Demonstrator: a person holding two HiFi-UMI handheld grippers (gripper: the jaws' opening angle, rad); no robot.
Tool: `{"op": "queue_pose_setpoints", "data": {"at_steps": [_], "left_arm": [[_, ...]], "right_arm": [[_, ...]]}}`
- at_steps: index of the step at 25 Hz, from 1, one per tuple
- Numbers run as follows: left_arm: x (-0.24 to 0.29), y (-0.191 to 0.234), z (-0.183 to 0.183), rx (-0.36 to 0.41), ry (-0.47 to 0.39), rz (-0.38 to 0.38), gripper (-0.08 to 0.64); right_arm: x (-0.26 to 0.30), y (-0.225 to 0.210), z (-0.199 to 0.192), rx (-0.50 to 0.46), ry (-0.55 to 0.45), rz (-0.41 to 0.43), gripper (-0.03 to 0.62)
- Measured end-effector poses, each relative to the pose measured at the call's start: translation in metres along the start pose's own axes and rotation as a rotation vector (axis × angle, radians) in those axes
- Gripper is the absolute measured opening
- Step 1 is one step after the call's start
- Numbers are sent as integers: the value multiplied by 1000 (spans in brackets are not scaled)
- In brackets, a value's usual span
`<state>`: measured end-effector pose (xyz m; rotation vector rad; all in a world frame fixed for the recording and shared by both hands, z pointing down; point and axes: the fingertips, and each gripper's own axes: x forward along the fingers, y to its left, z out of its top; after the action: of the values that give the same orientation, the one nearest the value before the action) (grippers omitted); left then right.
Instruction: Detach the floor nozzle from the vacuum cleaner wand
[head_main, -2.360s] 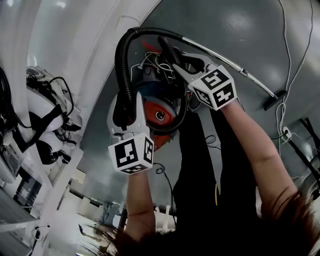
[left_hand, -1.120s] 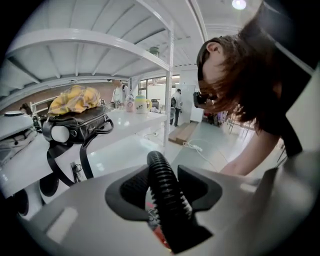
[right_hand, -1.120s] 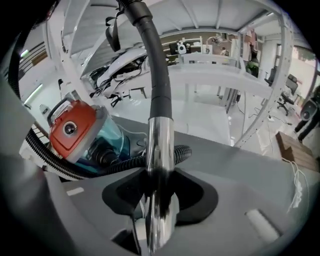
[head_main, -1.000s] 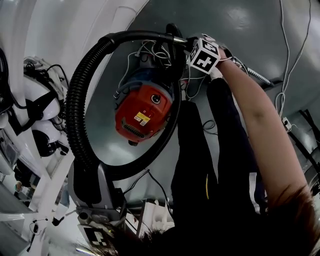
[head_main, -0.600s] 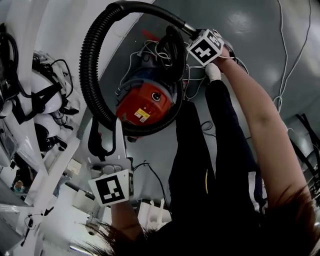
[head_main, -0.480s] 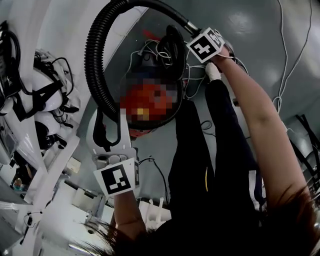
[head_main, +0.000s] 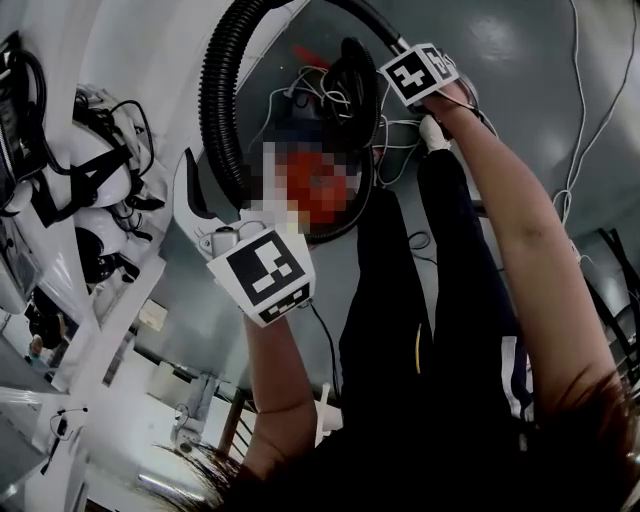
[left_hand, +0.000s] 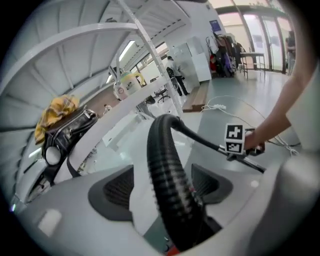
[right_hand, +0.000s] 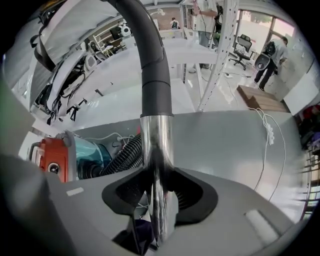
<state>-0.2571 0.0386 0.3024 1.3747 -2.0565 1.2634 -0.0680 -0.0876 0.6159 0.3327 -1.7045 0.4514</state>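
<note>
Nozzle status first: the floor nozzle doesn't show in any view right now, so it must be somewhere past the far end of the wand (right_hand: 155, 150), out of frame. The right gripper (right_hand: 159, 192) is clamped on the wand's chrome tube, pads pressing on both sides of it, just under the black cuff (right_hand: 156, 95). Left gripper (left_hand: 165, 186) is a different story. Its jaws have just been opening and stand wide, with the ribbed hose (head_main: 213, 105) running through the gap. Neither pad squeezes it, so that gripper has hold of nothing.

My read is this is the get-organised stage, nothing detached yet. Next move probably calls for the left gripper to clear the hose and go down to the nozzle joint while the right stops the tube twisting. Finding the release catch looks like the fiddly bit.

View differences: the left gripper view catches the right one's marker cube (left_hand: 234, 139) and the wand running on beyond it. The right gripper view gives a proper look at the red and teal canister (right_hand: 52, 162) on the grey floor (right_hand: 240, 145). Only the head view has both arms together.
</note>
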Motion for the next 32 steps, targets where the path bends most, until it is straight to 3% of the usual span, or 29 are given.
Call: {"op": "queue_pose_setpoints", "data": {"at_steps": [1, 3, 5, 6, 7, 10, 12, 14, 16, 17, 19, 22, 25, 28, 32], "left_arm": [[0, 1, 12, 35, -30, 16, 364], [-8, 2, 43, 176, -111, 74, 368], [-29, -3, 87, 322, -236, 134, 377], [-43, -12, 111, 344, -307, 122, 374], [-55, -25, 132, 319, -372, 70, 354], [-57, -73, 164, 92, -458, -204, 241], [-20, -101, 143, -4, -337, -346, 225], [25, -122, 111, -54, -194, -435, 172], [60, -145, 84, -184, -82, -535, 143], [73, -157, 71, -276, -14, -592, 158], [94, -177, 51, -470, 106, -670, 255], [120, -191, 38, -662, 180, -667, 327], [141, -195, 37, -737, 208, -610, 348], [156, -196, 40, -731, 214, -566, 339], [160, -197, 52, -666, 166, -598, 223]], "right_arm": [[0, 3, 1, -4, 3, 4, 169], [-1, 9, 1, -14, 6, 11, 169], [-3, 17, 0, -26, 3, 21, 169], [-4, 21, -1, -32, -3, 27, 169], [-6, 24, -1, -38, -10, 31, 169], [-9, 32, -2, -54, -34, 38, 169], [-12, 37, -3, -62, -46, 43, 169], [-20, 41, -4, -67, -68, 49, 169], [-29, 42, -7, -70, -98, 52, 169], [-34, 41, -8, -70, -115, 53, 169], [-42, 41, -11, -71, -148, 53, 169], [-53, 44, -15, -76, -183, 55, 169], [-61, 46, -19, -84, -211, 56, 170], [-67, 48, -24, -91, -232, 57, 170], [-76, 52, -26, -102, -277, 74, 170]]}}
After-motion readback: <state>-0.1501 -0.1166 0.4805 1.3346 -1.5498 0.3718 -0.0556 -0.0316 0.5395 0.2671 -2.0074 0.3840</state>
